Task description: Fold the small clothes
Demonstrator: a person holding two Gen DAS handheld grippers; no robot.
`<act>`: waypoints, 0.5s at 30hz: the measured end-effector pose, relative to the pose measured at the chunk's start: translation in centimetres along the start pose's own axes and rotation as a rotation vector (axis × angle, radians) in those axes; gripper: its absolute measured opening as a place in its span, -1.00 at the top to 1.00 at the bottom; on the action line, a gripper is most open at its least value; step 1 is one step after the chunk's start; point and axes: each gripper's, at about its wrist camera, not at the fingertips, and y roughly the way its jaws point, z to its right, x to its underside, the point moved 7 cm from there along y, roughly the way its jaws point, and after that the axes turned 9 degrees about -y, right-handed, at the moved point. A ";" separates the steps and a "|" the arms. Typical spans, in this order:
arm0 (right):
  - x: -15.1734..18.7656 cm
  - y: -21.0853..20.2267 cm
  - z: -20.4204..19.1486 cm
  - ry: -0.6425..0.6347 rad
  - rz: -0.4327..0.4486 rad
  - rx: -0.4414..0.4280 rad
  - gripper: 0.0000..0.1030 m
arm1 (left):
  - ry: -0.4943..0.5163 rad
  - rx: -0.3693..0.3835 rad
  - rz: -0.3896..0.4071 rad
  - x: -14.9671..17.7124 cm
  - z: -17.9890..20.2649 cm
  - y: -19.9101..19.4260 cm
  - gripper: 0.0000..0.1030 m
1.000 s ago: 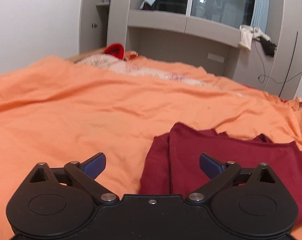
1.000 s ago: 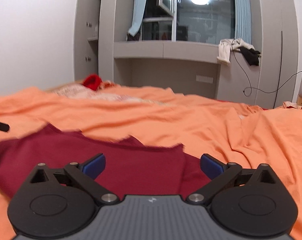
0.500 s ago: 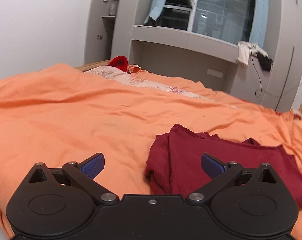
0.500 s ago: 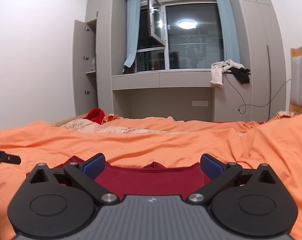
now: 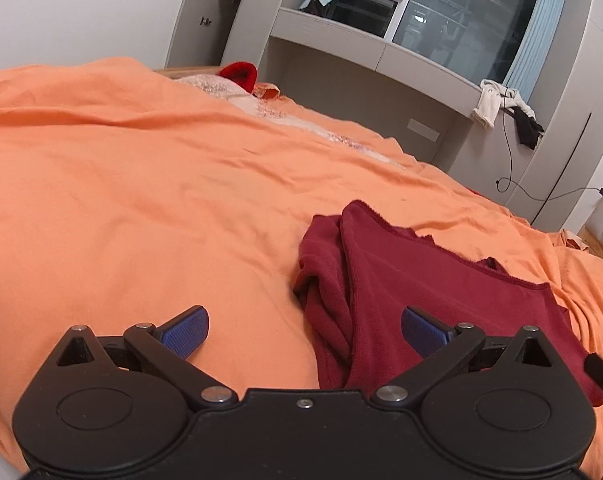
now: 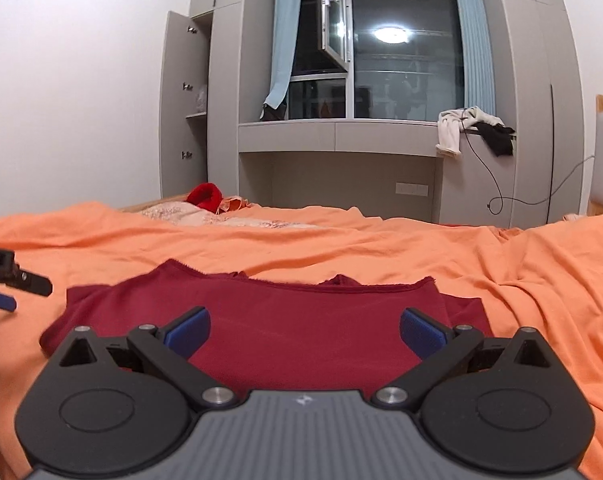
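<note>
A dark red garment (image 5: 429, 288) lies folded on the orange bedsheet (image 5: 141, 184), its left edge bunched. It also shows in the right wrist view (image 6: 301, 320), lying flat across the sheet (image 6: 501, 272). My left gripper (image 5: 304, 326) is open and empty, hovering over the garment's left edge. My right gripper (image 6: 304, 326) is open and empty, low over the garment's near side. The left gripper's tip (image 6: 5, 276) shows at the left edge of the right wrist view.
A red item (image 6: 203, 196) and a pale patterned cloth (image 6: 189, 216) lie at the far end of the bed. Grey cabinets, a window ledge (image 6: 341, 136) with clothes (image 6: 473, 128) and a hanging cable (image 6: 497, 196) stand behind.
Both grippers have shifted and tilted, staying open. The left view swung so the garment's bunched left edge sits between the fingers. The right gripper dipped low, then rose over the garment.
</note>
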 end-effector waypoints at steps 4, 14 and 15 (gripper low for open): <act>1.1 1.9 -1.1 -0.030 -0.045 0.009 -1.00 | 0.009 0.029 -0.011 0.3 0.6 0.9 -0.99; 3.1 3.3 -2.6 -0.068 -0.109 -0.001 -1.00 | 0.038 0.032 -0.033 0.9 1.7 2.6 -0.99; 3.2 3.3 -2.7 -0.069 -0.113 -0.001 -1.00 | 0.040 0.033 -0.032 0.9 1.7 2.6 -0.99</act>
